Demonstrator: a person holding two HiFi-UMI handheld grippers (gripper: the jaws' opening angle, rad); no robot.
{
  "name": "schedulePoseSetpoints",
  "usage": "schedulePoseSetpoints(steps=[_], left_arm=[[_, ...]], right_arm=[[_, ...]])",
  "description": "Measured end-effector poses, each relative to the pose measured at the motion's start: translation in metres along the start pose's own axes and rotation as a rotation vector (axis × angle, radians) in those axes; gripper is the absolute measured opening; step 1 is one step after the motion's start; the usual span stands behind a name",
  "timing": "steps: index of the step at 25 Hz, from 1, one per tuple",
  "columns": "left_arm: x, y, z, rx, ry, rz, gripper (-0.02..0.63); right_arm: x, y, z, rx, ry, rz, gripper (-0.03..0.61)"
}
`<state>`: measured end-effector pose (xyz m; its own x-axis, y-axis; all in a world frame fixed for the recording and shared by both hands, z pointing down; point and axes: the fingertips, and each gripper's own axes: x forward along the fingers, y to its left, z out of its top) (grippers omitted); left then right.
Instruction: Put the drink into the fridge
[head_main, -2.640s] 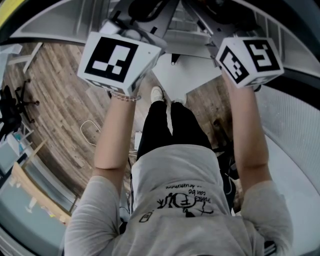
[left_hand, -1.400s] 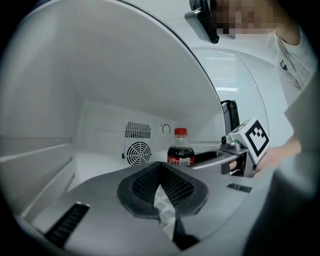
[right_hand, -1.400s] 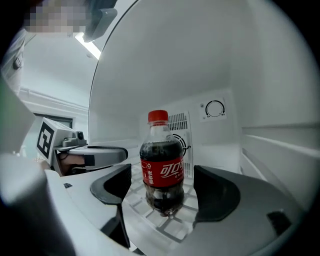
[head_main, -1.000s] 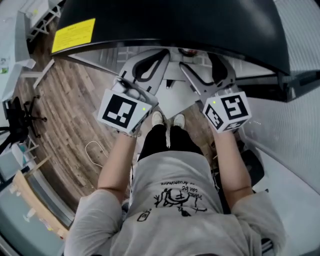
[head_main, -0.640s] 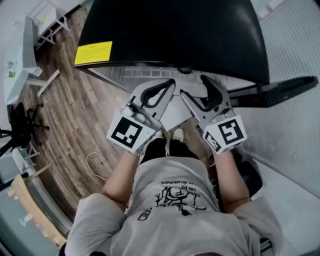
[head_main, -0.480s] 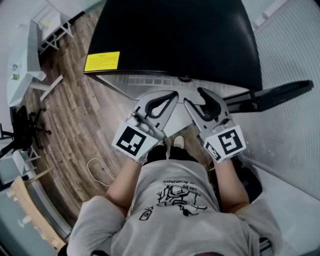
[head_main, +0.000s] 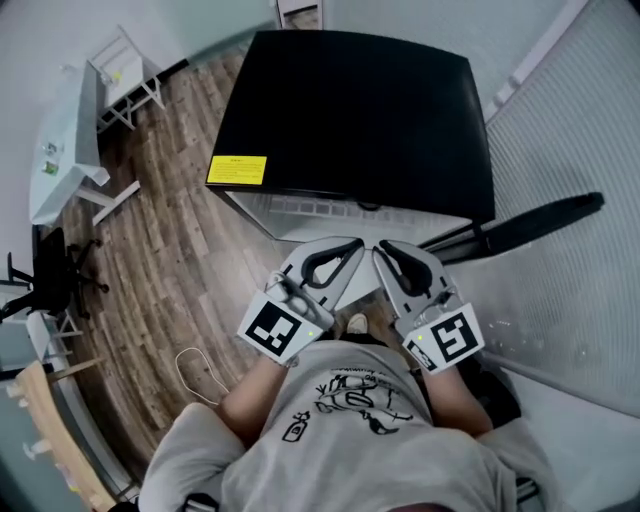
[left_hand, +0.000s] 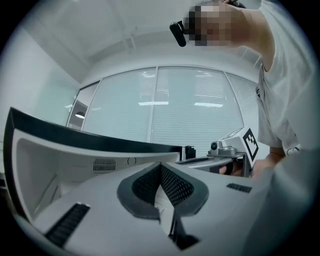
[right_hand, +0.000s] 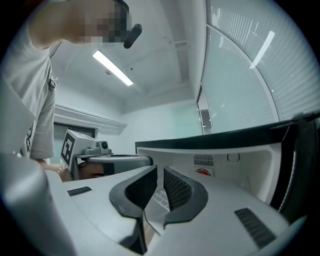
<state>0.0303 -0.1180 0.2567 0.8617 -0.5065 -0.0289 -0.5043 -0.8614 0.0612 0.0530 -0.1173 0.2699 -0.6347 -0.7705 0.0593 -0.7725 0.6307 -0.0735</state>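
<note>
The fridge (head_main: 350, 115) is a black-topped cabinet with a yellow label (head_main: 237, 169). Its door (head_main: 540, 222) is swung open to the right and shows the white inside (head_main: 320, 210). No drink shows in any view. My left gripper (head_main: 352, 242) is held level in front of the opening, shut with nothing in it; its pads (left_hand: 172, 185) meet at the tips. My right gripper (head_main: 383, 247) is beside it. Its jaws have just been closing and now stand almost together, a thin slit between the pads (right_hand: 177, 187), with nothing between them. The fridge's white cavity (right_hand: 235, 165) lies ahead of both.
The floor (head_main: 170, 280) is wood planks, with a white cable loop (head_main: 195, 365). At the left are a black office chair (head_main: 45, 285), a white table (head_main: 65, 175) and a white rack (head_main: 130, 75). A ribbed glass wall (head_main: 570, 110) runs along the right. My shoe (head_main: 356, 323) shows below the grippers.
The view has lifted, so the whole black top of the fridge now shows. Both grippers have risen and drawn in towards my body. The right jaws went from wide apart to nearly together.
</note>
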Motion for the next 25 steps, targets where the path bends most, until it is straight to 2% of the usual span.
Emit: schedulePoseSetpoints(steps=[4,10,14,25], left_arm=[[0.005,-0.008,0.005,-0.031,0.019,-0.005,0.0],[-0.004,-0.008,0.027,0.005,-0.023,0.026,0.0],[-0.01,-0.01,0.028,-0.02,-0.008,0.039,0.0],[-0.01,0.001,0.028,-0.015,-0.008,0.058,0.0]], right_arm=[[-0.002,0.008,0.011,0.006,-0.01,0.03,0.051],[0.001,0.015,0.031,0.028,-0.019,0.052,0.046],[-0.001,0.024,0.037,0.003,-0.003,0.095,0.037],[0.004,0.019,0.042,-0.016,-0.009,0.054,0.035]])
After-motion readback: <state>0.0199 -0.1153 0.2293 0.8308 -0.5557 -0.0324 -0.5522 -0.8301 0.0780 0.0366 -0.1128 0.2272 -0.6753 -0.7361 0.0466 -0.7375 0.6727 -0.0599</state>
